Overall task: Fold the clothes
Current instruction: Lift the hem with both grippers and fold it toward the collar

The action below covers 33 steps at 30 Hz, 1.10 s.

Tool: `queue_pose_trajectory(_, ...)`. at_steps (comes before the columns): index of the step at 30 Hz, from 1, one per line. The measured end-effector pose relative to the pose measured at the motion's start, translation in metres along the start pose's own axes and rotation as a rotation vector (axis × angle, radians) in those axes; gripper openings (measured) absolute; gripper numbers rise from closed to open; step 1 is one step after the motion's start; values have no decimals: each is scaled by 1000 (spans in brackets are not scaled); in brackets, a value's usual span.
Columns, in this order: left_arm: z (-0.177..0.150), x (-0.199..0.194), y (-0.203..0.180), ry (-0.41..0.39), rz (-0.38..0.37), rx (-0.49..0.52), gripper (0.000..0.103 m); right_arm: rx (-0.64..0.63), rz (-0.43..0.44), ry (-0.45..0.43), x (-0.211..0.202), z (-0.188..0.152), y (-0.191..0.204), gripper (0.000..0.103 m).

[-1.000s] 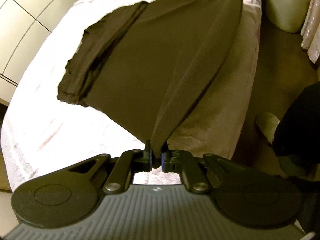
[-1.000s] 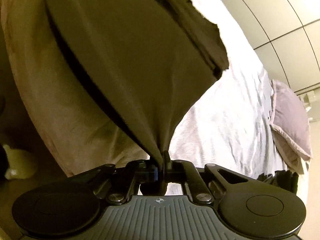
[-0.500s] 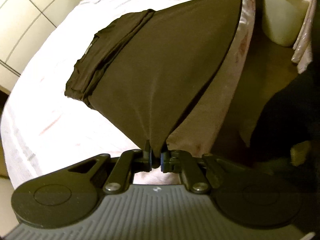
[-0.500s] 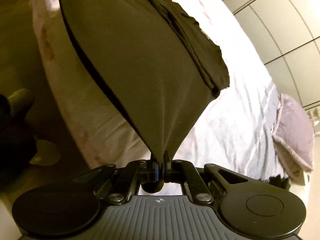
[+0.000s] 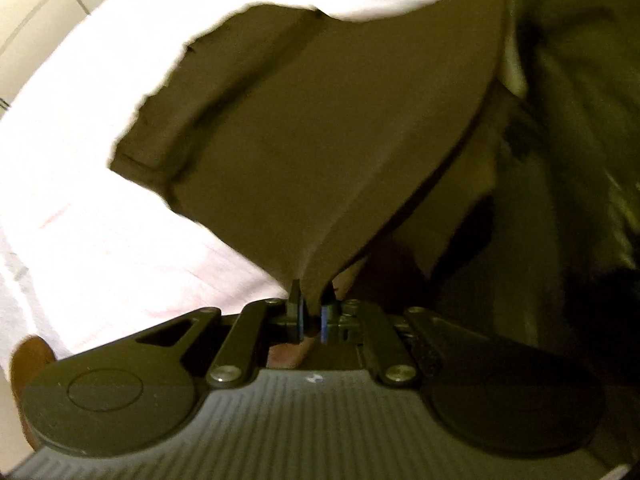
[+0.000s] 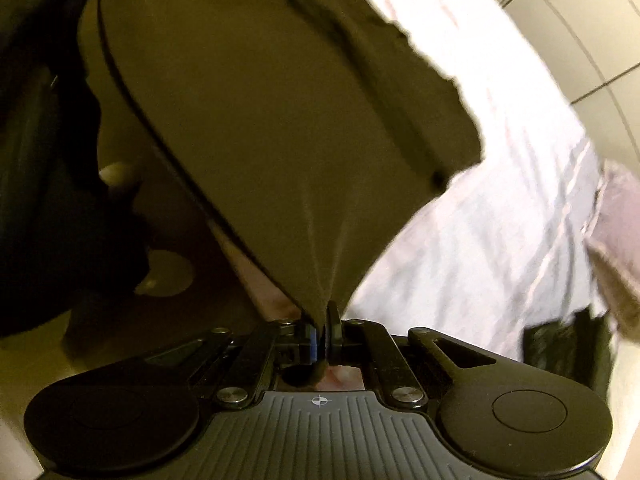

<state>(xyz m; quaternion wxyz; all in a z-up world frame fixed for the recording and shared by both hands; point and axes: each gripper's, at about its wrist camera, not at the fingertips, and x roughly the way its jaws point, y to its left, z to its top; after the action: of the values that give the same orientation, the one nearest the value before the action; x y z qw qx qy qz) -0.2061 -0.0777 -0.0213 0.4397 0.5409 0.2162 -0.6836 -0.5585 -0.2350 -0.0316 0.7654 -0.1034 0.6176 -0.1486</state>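
Observation:
A dark brown garment (image 5: 320, 128) lies partly on the white bed (image 5: 100, 208), its far side folded into a thick band. My left gripper (image 5: 311, 300) is shut on one near corner of it, the cloth stretched taut upward from the fingers. In the right wrist view the same garment (image 6: 288, 120) fans out from my right gripper (image 6: 320, 326), which is shut on the other near corner. The near edge hangs lifted off the bed's side between the two grippers.
The white bed (image 6: 480, 220) fills most of both views, with a pinkish pillow (image 6: 616, 232) at the far right. Pale cupboard panels (image 6: 592, 40) stand behind the bed. A person's dark clothing (image 6: 48, 200) and the floor (image 6: 160, 280) lie beside the bed.
Both grippers have moved in closer over the bed while holding the corners. The garment looms larger and the views are blurred by motion.

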Motion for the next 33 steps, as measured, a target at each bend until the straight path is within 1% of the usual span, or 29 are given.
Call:
queue_pose_trajectory(3,23,9,53,-43,45,-13,5,-12,-7,-21,0,23,-41,2)
queue_pose_trajectory(6,48,32,117,-51,54,-28,5,-31,-15,-39,6,49,-86,2)
queue_pose_trajectory(9,71,63,184,-54,41,-59,5,-75,-13,-22,33,91,-135,2)
queue_pose_trajectory(11,84,88,230,-68,20,-85,5,-90,-8,14,57,113,-164,2)
queue_pose_trajectory(14,102,129,291,-78,-7,-115,5,-59,22,56,95,141,-212,2)
queue_pose_trajectory(17,120,171,340,-67,-35,-145,5,-10,85,102,141,163,-251,2)
queue_pose_trajectory(20,137,206,366,-29,-65,-158,5,19,121,144,180,175,-283,2)
queue_pose_trajectory(23,146,234,378,20,-92,-174,5,34,150,162,209,183,-301,2)
queue_pose_trajectory(27,142,253,383,80,-116,-206,6,50,213,170,245,190,-322,2)
queue_pose_trajectory(30,140,269,391,119,-127,-264,6,70,271,173,277,194,-344,2)
queue_pose_trajectory(33,141,283,400,149,-129,-302,6,94,310,171,302,199,-359,2)
